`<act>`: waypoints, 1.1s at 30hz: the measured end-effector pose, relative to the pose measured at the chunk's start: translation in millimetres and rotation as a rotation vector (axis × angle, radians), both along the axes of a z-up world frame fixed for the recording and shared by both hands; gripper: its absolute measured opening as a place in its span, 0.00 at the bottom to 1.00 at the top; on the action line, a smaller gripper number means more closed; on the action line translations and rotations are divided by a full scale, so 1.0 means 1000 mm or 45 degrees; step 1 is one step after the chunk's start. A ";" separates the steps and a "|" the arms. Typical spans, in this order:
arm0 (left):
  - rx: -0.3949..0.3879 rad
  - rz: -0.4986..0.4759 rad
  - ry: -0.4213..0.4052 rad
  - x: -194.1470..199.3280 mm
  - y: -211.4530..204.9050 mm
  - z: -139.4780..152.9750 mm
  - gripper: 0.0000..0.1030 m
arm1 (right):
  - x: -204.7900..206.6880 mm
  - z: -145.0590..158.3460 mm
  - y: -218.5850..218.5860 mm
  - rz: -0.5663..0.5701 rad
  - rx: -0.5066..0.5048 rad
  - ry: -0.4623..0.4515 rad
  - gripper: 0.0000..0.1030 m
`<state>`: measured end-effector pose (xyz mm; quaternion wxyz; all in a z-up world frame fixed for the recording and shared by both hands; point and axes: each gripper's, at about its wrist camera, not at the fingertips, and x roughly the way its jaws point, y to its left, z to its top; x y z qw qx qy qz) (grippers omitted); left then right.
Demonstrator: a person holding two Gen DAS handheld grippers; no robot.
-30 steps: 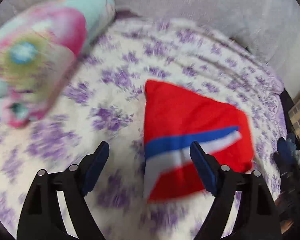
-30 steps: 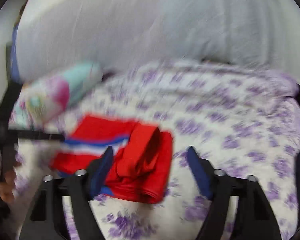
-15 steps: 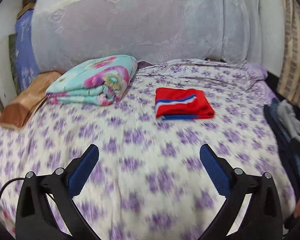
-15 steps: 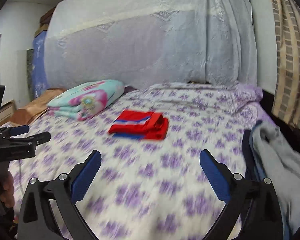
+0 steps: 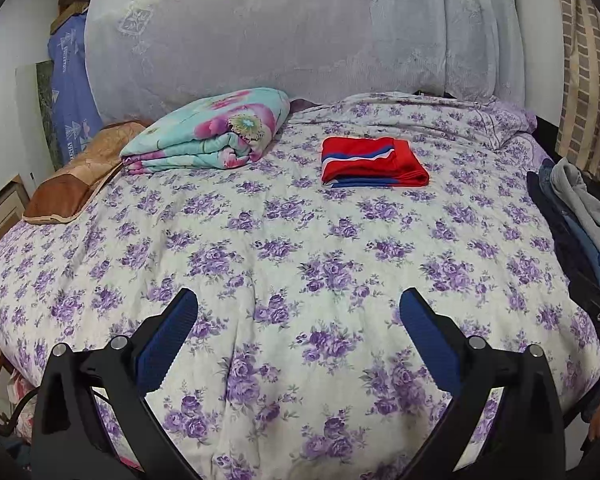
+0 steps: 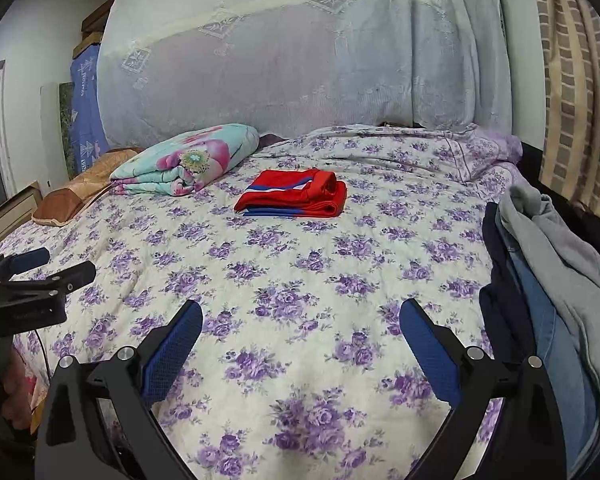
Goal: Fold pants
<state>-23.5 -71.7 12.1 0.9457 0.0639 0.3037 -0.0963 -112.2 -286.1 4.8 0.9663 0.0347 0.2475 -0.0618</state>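
pants: folded red pants (image 5: 374, 160) with blue and white stripe lie flat on the bed (image 5: 284, 264), toward the headboard end, just right of the folded floral blanket (image 5: 212, 132). Nothing touches them.
left tongs: my left tongs (image 5: 298, 332) stand wide open, nothing between the blue pads, only bedspread below. Jaws have just been opening.
right tongs: my right tongs (image 6: 300, 340) also wide open and empty, jaws have just been opening too.
change vs a second ago: back then both views were tight on the pants, blurred, pads right at the cloth. Now I see both tongs pulled well back to the foot of the bed, the pants small and sharp in the distance.
cross view: left tongs show at the left edge of the right view (image 6: 40, 270), apart from the pants.
right edge: pile of clothes (image 6: 552, 264), grey over denim, beside the bed.
left edge: brown pillow (image 5: 80, 172) beside the blanket.
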 end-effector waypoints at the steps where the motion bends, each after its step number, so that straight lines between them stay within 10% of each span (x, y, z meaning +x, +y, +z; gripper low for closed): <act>1: -0.001 -0.002 -0.001 -0.001 0.000 0.000 0.96 | -0.001 -0.001 0.000 0.000 0.002 -0.001 0.97; 21: 0.008 0.003 -0.099 -0.008 -0.004 0.009 0.96 | -0.006 0.000 0.000 -0.009 0.002 -0.015 0.97; 33: 0.023 0.025 0.015 0.004 -0.003 -0.002 0.96 | -0.006 -0.001 0.000 -0.008 0.006 -0.012 0.97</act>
